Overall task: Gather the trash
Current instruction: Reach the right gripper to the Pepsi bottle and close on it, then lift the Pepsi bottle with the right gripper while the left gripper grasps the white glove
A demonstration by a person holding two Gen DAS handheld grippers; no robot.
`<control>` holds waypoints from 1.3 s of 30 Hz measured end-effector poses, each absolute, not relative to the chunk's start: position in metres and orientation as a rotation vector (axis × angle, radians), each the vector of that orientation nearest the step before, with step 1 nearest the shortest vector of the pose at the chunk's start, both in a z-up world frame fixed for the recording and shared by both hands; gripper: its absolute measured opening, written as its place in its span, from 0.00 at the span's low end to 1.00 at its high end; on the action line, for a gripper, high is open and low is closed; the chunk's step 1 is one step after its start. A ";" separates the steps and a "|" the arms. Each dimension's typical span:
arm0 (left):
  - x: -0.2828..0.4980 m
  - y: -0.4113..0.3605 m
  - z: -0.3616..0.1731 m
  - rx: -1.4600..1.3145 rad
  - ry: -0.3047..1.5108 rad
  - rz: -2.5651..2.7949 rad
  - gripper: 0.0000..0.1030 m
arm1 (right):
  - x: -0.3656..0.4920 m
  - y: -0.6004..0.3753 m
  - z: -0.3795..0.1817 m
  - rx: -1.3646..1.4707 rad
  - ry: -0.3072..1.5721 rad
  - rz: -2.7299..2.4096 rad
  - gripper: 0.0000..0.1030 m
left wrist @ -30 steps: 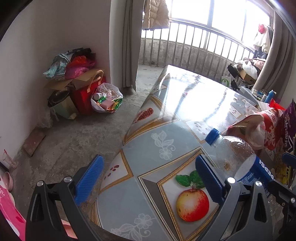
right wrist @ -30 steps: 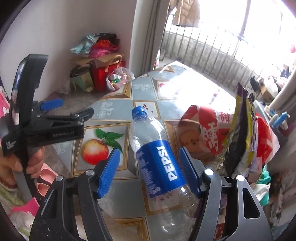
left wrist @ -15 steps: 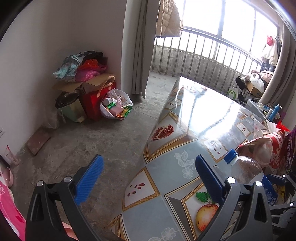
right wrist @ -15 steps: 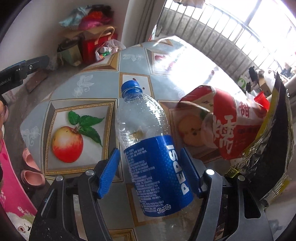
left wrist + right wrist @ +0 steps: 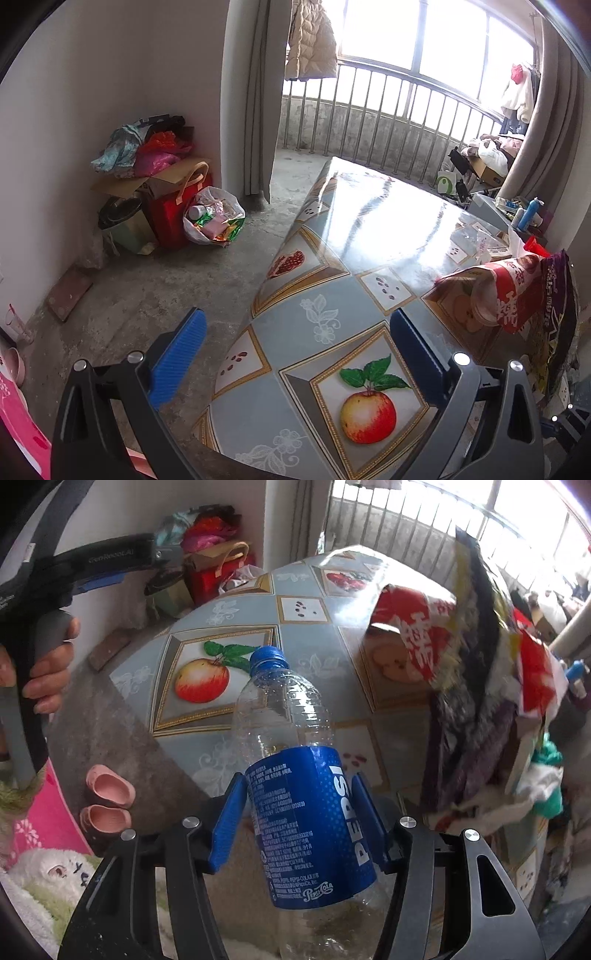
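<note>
The right gripper (image 5: 299,823) has been closing around the plastic bottle (image 5: 295,786) since a second ago, and its blue pads are now pressing the bottle's blue label from both sides. The bottle is pointing cap-first away over the table (image 5: 236,609). The left gripper (image 5: 295,358) is hanging open and empty over the table's edge.

The bottle's (image 5: 295,775) base runs off the bottom edge, behind the right gripper's (image 5: 301,825) frame. The wrappers (image 5: 480,686) at the right are smeared with blur, their print unreadable. The hand (image 5: 48,672) on the left gripper (image 5: 295,354) is cut by the picture's edge.
</note>
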State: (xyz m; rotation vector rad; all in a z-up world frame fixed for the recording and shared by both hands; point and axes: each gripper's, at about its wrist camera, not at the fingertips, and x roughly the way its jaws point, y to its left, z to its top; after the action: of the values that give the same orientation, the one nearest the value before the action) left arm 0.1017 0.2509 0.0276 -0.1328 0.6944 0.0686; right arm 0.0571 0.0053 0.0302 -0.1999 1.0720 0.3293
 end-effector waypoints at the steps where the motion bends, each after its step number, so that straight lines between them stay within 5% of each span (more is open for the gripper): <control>1: 0.101 0.247 0.030 -0.128 0.691 0.060 0.95 | 0.052 0.001 0.033 -0.169 1.069 0.330 0.53; 20: 0.082 0.088 0.093 0.012 0.556 -0.284 0.95 | -0.074 -0.220 0.084 0.637 0.825 0.173 0.52; 31: 0.059 -0.078 0.062 0.233 0.622 -0.708 0.94 | -0.034 -0.333 0.030 0.927 0.747 -0.138 0.52; 39: 0.067 -0.125 0.004 0.488 0.703 -0.674 0.60 | -0.004 -0.353 -0.014 0.987 0.858 -0.189 0.53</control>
State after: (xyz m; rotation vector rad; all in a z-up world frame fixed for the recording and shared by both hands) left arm 0.0670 -0.1254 0.0043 0.4884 0.7031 -0.6738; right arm -0.0035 -0.3535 -0.0142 0.9870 0.8582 -0.1892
